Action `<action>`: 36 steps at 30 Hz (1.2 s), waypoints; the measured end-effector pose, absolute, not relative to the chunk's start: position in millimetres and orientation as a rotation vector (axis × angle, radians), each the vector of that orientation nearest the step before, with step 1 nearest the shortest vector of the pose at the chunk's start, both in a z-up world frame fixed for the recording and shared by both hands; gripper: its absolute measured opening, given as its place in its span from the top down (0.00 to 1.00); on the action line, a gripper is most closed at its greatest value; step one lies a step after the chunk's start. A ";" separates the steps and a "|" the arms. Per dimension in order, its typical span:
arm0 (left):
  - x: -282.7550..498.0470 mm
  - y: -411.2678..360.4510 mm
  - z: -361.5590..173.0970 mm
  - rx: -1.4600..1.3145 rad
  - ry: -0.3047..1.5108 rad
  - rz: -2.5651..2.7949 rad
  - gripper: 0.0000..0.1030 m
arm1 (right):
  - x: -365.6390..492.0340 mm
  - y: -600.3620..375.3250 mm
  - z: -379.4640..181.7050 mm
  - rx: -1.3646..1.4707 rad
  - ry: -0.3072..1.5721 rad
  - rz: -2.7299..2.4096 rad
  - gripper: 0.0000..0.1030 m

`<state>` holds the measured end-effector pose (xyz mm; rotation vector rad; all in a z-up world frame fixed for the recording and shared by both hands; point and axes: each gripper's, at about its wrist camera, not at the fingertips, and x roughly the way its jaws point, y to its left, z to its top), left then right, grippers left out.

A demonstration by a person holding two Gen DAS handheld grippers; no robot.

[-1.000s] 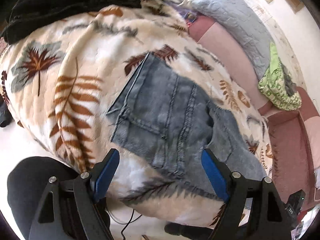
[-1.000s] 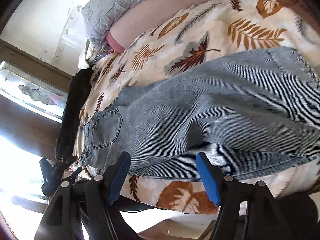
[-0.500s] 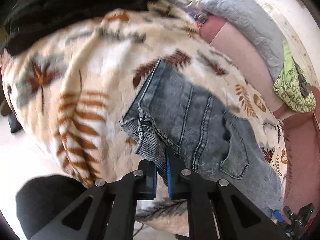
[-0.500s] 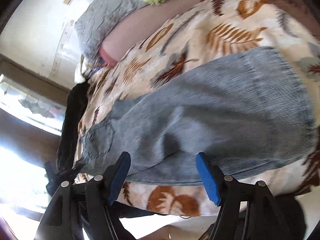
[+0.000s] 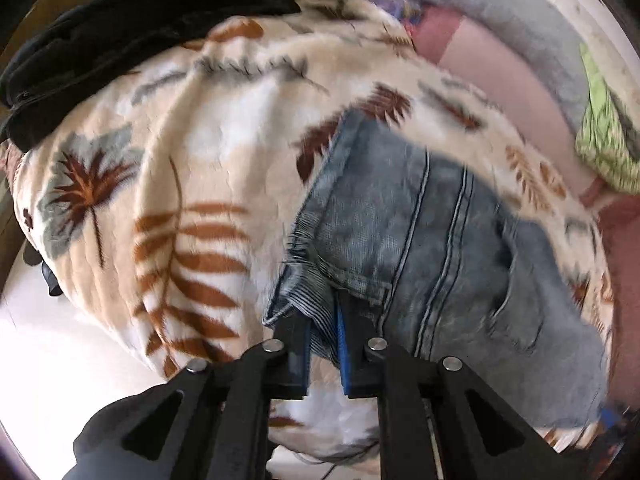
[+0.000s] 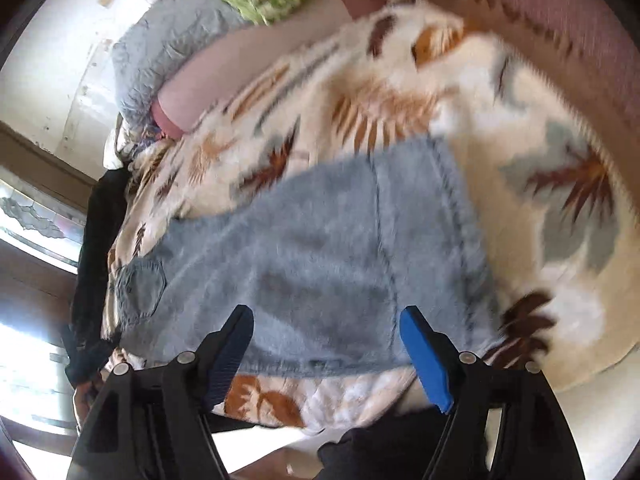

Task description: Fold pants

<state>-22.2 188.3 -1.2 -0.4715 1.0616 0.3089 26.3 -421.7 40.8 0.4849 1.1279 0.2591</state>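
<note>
Light blue jeans (image 5: pixel 432 248) lie across a cream blanket with leaf prints (image 5: pixel 168 168) on a bed. My left gripper (image 5: pixel 324 320) is shut on the near corner of the jeans' waistband, and the denim bunches between its blue pads. In the right wrist view the jeans (image 6: pixel 320 256) stretch from a back pocket at the left to the leg hem at the right. My right gripper (image 6: pixel 328 340) is open and empty, just above the near edge of the leg.
Black clothing (image 5: pixel 132 28) lies along the blanket's far left edge. A grey pillow (image 5: pixel 492 12), pink bedding (image 5: pixel 500 68) and a green patterned cloth (image 5: pixel 604 136) sit at the head side. The bed's edge drops to a white floor (image 5: pixel 52 360).
My left gripper closed on the waistband corner and lifted it slightly. My right gripper stayed open and swept along the leg toward the hem end; that view is blurred by motion.
</note>
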 end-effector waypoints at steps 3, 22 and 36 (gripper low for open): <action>-25.2 191.1 3.4 -0.477 1.055 0.297 0.81 | 39.8 -423.7 9.1 0.399 1.276 0.219 0.22; 10.2 104.9 -7.9 -0.138 1.066 0.160 0.37 | 50.7 -419.0 5.0 0.273 1.348 0.250 0.22; 35.9 88.4 -10.1 -0.062 1.073 0.134 0.17 | 147.7 -435.0 -14.7 0.239 1.317 0.064 0.09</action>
